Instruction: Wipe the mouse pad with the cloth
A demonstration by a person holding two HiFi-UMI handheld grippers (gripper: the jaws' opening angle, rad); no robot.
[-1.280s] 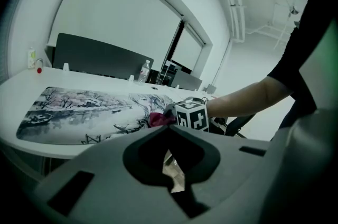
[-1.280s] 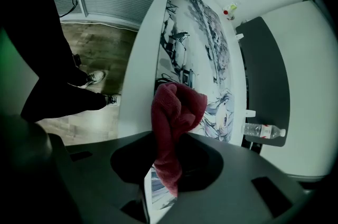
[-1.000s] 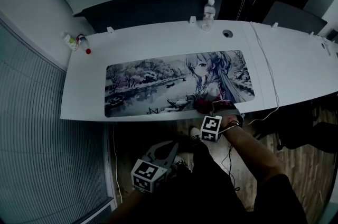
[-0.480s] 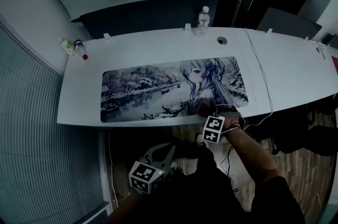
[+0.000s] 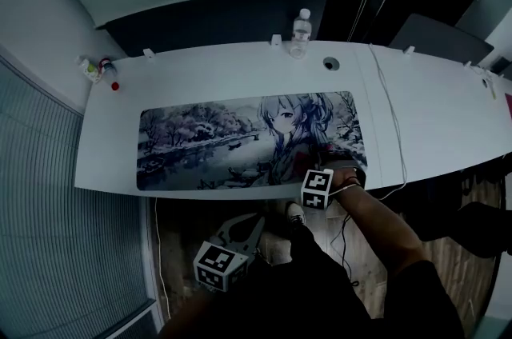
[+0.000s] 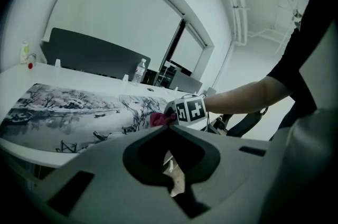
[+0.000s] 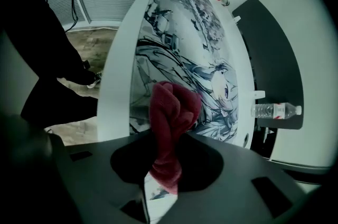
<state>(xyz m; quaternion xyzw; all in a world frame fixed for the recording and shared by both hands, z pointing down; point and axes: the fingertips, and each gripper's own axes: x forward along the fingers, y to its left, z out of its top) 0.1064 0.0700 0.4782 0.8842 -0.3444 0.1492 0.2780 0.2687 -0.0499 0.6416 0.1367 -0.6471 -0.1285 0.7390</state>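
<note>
- Right tongs [image 7: 166, 165] pinch a dark red bunched cloth [image 7: 171, 112]. The wad stands up between the jaws and sits over the near edge of the long printed mouse pad [image 5: 208, 141], just below the drawn figure.
- Left tongs [image 6: 168, 125] are pressed together and empty. They hang low in front of the white table [image 5: 240, 65], well apart from the pad.
- Risk: the cloth is balled up, so probably only a small patch would meet the pad, and a stroke could leave streaks unwiped.
- Risk: dragging may tug the cloth out of the pinch.
- Risk: nothing pins the pad, so friction could ruck or slide it toward the clear plastic water bottle [image 5: 301, 32].
- Risk: starting at the edge, a stroke toward the body would run off the table.
- Versus a second ago: the right tongs stay at the same near edge and the left tongs stay low. The table sits further left in the head view, which looks like a head swing.
</note>
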